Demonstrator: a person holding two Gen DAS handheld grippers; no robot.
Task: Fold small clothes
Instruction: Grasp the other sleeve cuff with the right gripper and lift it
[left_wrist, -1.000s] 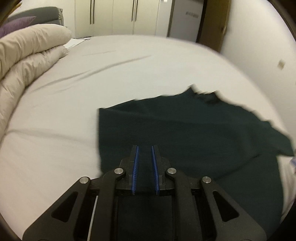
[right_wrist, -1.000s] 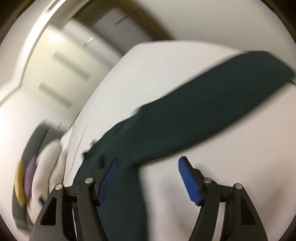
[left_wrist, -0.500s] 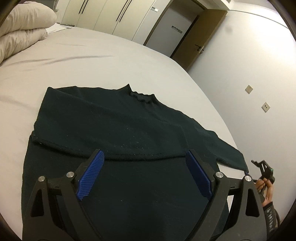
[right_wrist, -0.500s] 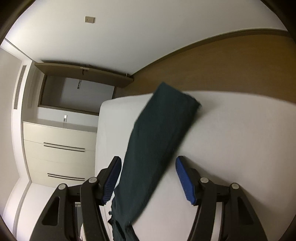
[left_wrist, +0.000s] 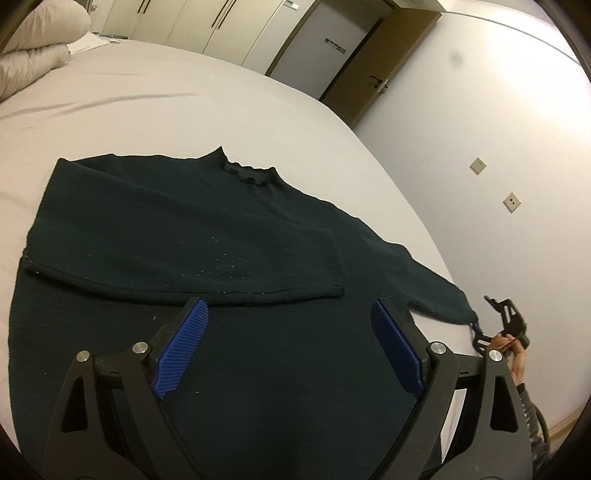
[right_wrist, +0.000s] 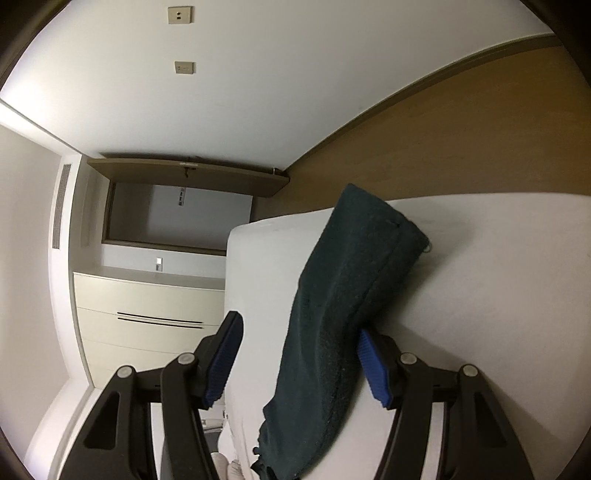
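Observation:
A dark green sweater (left_wrist: 229, 288) lies flat on the white bed (left_wrist: 155, 99). One sleeve is folded across its body, its cuffed edge running just beyond my left fingertips. The other sleeve (left_wrist: 417, 266) stretches out to the right. My left gripper (left_wrist: 290, 317) is open and empty, hovering over the sweater's lower part. My right gripper shows in the left wrist view (left_wrist: 496, 325) at that sleeve's cuff. In the right wrist view my right gripper (right_wrist: 299, 332) is open, and the sleeve (right_wrist: 343, 295) lies between its fingers, against the right one.
A folded beige duvet (left_wrist: 40, 48) sits at the bed's far left. Wardrobes (left_wrist: 207, 22) and a door (left_wrist: 354, 70) stand beyond the bed. The bed's right edge runs close to a wall (left_wrist: 498, 129). A wooden floor (right_wrist: 461, 136) shows past the bed.
My left gripper opened, letting go of the sweater, and drew back above it. My right gripper swung to the sleeve's cuff end and now has the sleeve between its open fingers.

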